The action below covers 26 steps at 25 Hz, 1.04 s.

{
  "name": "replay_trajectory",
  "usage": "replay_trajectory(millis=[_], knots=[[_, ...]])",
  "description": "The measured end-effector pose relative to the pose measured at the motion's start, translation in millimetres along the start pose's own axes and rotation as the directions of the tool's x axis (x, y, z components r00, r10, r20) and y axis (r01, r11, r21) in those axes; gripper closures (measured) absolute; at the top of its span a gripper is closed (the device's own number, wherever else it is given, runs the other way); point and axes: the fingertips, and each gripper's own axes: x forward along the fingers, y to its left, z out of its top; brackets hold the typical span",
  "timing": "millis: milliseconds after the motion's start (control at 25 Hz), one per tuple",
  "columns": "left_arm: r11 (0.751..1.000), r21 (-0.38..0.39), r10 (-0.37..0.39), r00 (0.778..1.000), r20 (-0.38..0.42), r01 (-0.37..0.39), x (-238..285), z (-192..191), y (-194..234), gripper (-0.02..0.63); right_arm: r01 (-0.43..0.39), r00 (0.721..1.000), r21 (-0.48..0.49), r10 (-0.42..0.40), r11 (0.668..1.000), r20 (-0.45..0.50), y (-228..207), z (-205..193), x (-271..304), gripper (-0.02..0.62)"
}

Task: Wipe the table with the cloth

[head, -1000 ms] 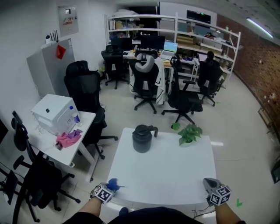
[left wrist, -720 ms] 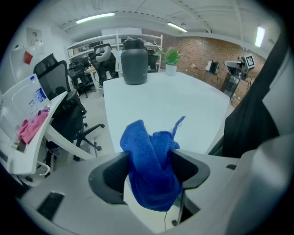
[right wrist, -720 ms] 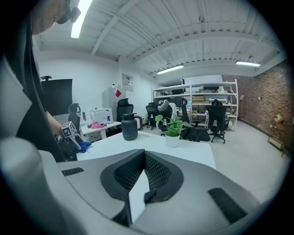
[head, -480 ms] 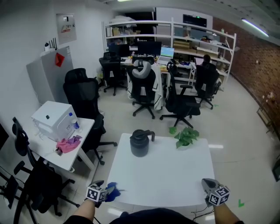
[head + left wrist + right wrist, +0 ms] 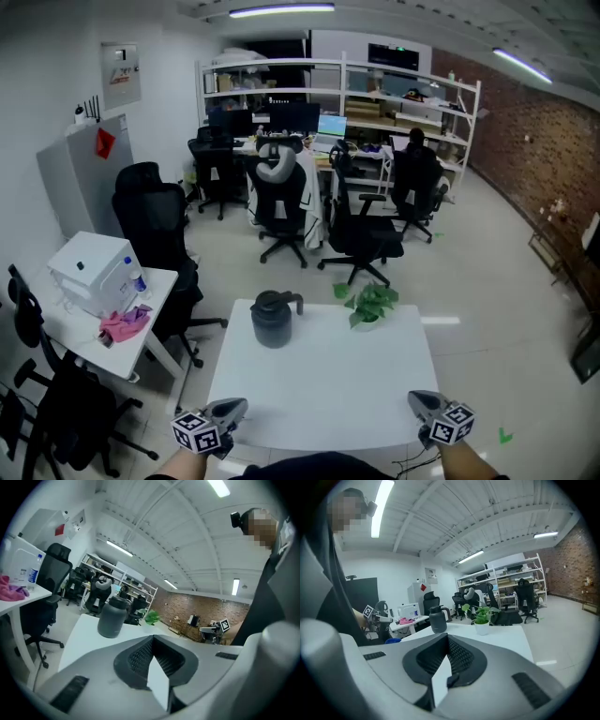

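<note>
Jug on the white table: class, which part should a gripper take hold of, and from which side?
On the jug, take the handle, which loops out near the top toward the potted plant. Come from that side, probably with the right gripper; the upright body looks too wide and smooth to pinch.

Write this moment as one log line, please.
left gripper: shut, empty | right gripper: shut, empty | cloth: not held | table: kettle, plant

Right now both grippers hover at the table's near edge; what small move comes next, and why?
Probably open the left gripper and lower it toward the blue cloth: its fingers have just closed on nothing, and the right gripper view shows the cloth low beside the white table's near left corner, apparently off the top.
</note>
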Motion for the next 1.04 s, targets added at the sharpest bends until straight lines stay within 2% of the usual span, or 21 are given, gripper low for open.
replay_trajectory(millis=[160, 480, 1040], knots=[[1.000, 0.006, -0.025, 1.000, -0.009, 0.025, 9.7, -1.7, -8.3, 0.606, 0.006, 1.000, -0.027, -0.007, 1.000, -0.016, -0.6, 2.4, 0.7, 0.586], [1.000, 0.022, 0.003, 0.999, -0.035, -0.002, 7.9, -6.8, -2.7, 0.606, 0.004, 1.000, -0.032, -0.005, 0.999, -0.023, -2.3, 0.0, 0.3, 0.586], [1.000, 0.001, -0.004, 0.999, -0.050, 0.004, 7.6, -8.3, -2.4, 0.606, -0.003, 0.999, -0.052, 0.001, 0.999, -0.038, -4.2, 1.3, 6.5, 0.586]])
